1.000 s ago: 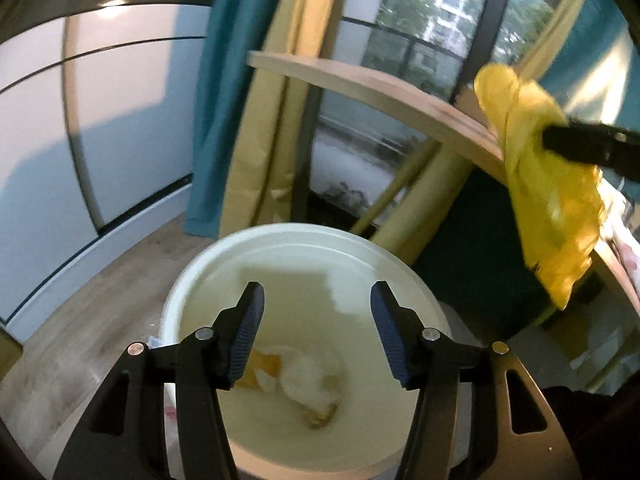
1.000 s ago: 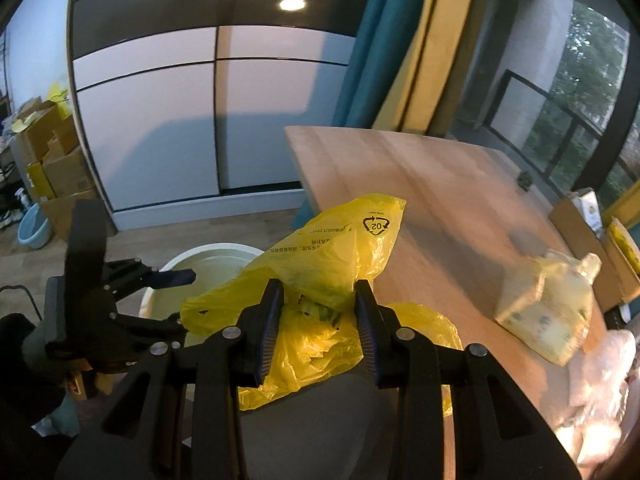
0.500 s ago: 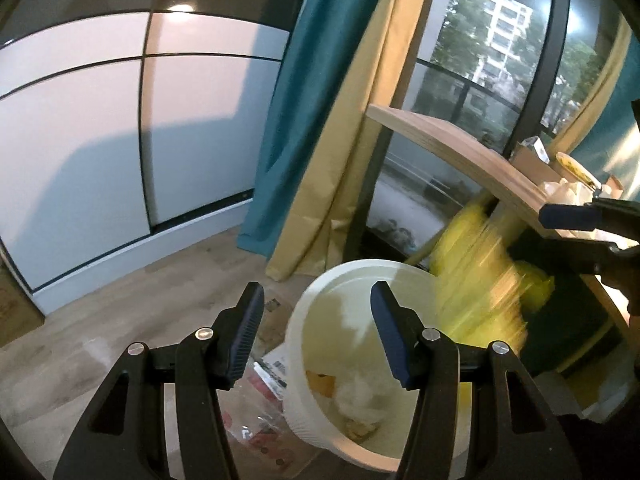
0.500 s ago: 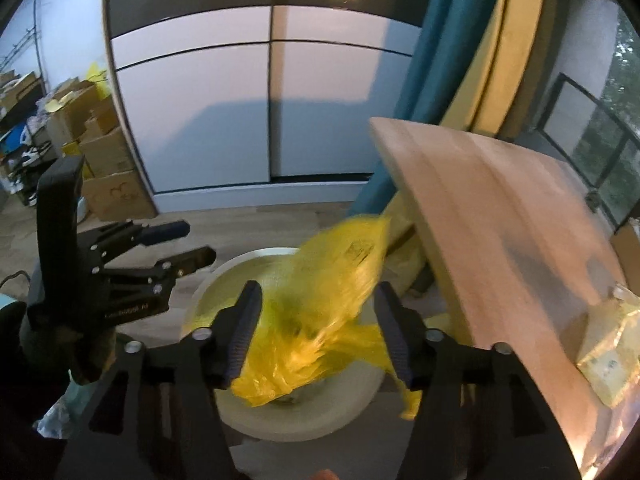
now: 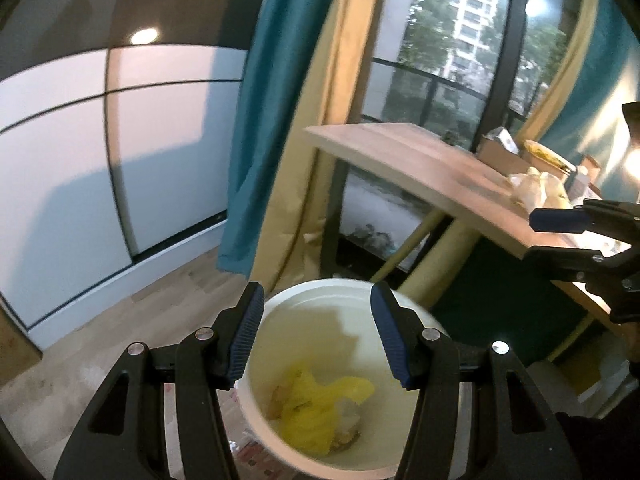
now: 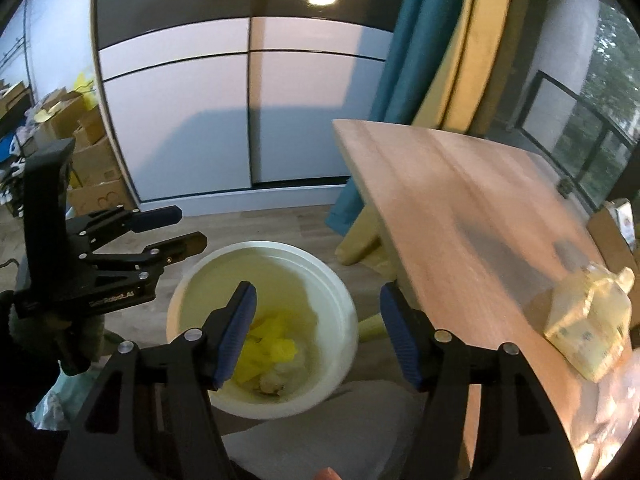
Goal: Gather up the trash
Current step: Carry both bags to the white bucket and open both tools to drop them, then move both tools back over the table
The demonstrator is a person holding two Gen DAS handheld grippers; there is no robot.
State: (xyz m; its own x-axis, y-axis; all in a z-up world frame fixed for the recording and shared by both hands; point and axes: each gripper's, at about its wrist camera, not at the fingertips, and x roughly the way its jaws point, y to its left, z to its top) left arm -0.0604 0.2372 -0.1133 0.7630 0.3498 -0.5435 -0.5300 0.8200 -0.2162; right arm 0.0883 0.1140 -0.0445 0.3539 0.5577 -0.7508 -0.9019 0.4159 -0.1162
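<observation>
The right gripper (image 6: 318, 330) hung over the white bucket (image 6: 344, 300), its two blue-padded fingers (image 6: 236, 334) spread wide with nothing between them. At its nine o'clock the left gripper (image 6: 178, 230) was also spread apart and empty, pointing level toward the bucket's rim; faint white lettering on its black body was too blurred to read in full. One crumpled yellow plastic bag (image 5: 320, 404) lay at the bottom of the bucket, on top of some pale scraps. At the right gripper's three o'clock stood the wooden tabletop (image 6: 460, 208), carrying one pale yellowish bag (image 6: 588, 332) near its edge, its small print unreadable. At ten o'clock, stacked cardboard boxes (image 6: 88, 160) sat against the wall. A teal curtain (image 5: 268, 120) hung beyond the bucket at twelve o'clock.
</observation>
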